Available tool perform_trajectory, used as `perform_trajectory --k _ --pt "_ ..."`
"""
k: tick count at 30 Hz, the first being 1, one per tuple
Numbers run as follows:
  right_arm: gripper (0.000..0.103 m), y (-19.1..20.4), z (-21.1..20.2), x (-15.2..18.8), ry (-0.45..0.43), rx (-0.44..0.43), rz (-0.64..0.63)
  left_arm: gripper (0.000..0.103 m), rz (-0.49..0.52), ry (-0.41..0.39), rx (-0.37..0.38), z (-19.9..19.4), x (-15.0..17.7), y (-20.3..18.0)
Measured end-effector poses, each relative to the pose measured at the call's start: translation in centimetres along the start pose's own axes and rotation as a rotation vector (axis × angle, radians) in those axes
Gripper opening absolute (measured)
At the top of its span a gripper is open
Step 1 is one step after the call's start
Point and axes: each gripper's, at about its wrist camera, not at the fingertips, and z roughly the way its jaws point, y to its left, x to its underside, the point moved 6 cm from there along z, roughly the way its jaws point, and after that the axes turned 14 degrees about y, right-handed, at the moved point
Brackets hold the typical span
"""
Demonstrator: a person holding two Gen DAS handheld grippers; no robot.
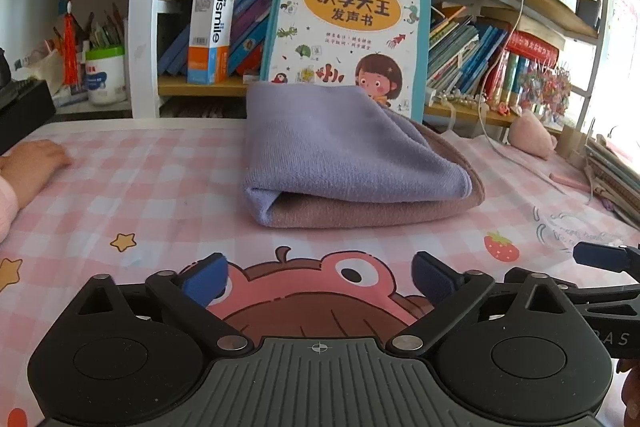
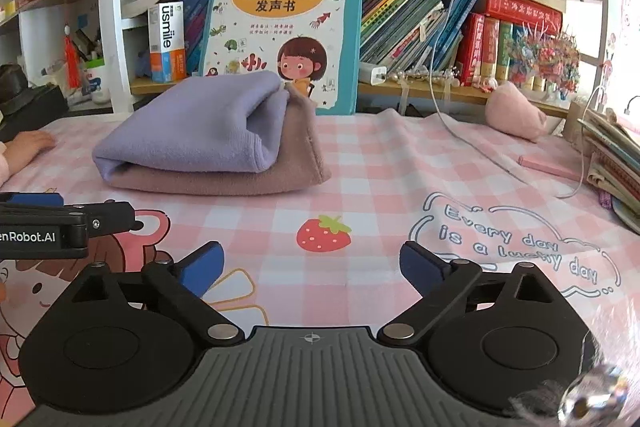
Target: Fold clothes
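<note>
Folded cloths (image 1: 352,163) (stacked) on checked tablecloth (image 1: 160,187)

Two folded cloths, stacked. Purple cloth (image 1: 352,147) on top, folded over, rounded fold edge facing the left gripper (image 1: 320,281). Mauve cloth (image 1: 360,213) underneath, flat on the table, sticking out past the purple one toward the right. Stack lies ahead of both grippers, apart from them, left of the right gripper (image 2: 312,265).

A pink checked tablecloth (image 2: 360,163) covers the table. Behind it, crowded wooden bookshelves (image 2: 460,95) hold books. Daylight glares from the right.
</note>
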Motion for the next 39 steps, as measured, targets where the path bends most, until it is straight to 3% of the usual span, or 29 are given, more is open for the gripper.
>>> perform_trajectory --k 9,22,39 --pt "0.098 -0.34 -0.4 -0.09 -0.018 -0.023 0.023 0.103 0.022 -0.028 -0.021 -0.56 -0.01 -0.47" --pt "0.098 0.15 0.12 -0.15 0.021 -0.022 -0.001 0.103 -0.031 0.01 -0.038 -0.01 0.01 0.42" --pt "0.098 -0.23 0.59 -0.13 0.047 -0.027 0.021 0.103 0.004 0.028 -0.032 0.34 0.01 -0.13"
